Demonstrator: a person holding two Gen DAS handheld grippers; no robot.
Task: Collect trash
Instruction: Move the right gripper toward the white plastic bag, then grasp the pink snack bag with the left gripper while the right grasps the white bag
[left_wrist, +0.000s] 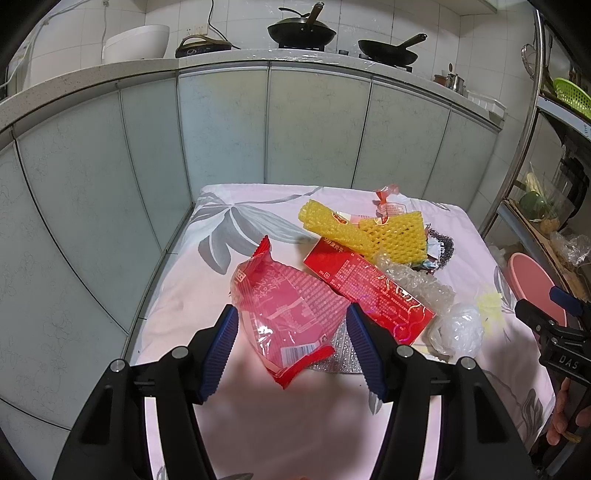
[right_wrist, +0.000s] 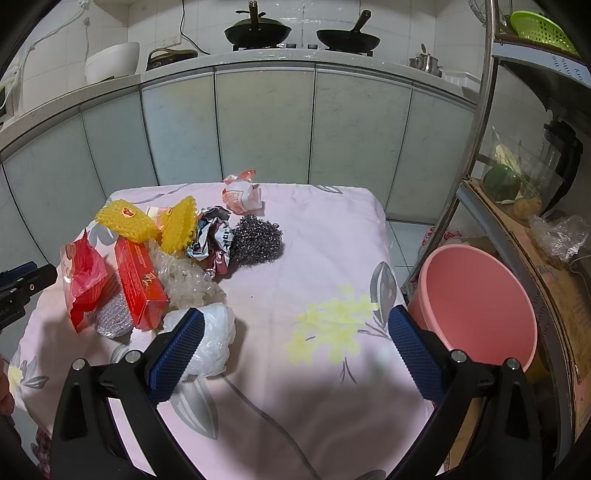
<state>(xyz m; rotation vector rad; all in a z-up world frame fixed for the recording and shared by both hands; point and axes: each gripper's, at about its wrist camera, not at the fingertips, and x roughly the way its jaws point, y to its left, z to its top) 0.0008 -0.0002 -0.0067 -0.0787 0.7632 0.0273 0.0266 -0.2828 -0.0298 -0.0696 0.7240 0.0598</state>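
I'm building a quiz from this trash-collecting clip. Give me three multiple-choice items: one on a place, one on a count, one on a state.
1. Where does the pink bucket stand?
A. beside the table's right edge
B. on the counter
C. on the table

2. How many black pans sit on the stove?
A. one
B. two
C. four

3. How is the left gripper?
A. shut on the box
B. open above the red wrapper
C. shut on the steel wool

Key: 1 A, it stands below the cloth's edge. 2 B, pan and pan. 3 B, pads stand apart.
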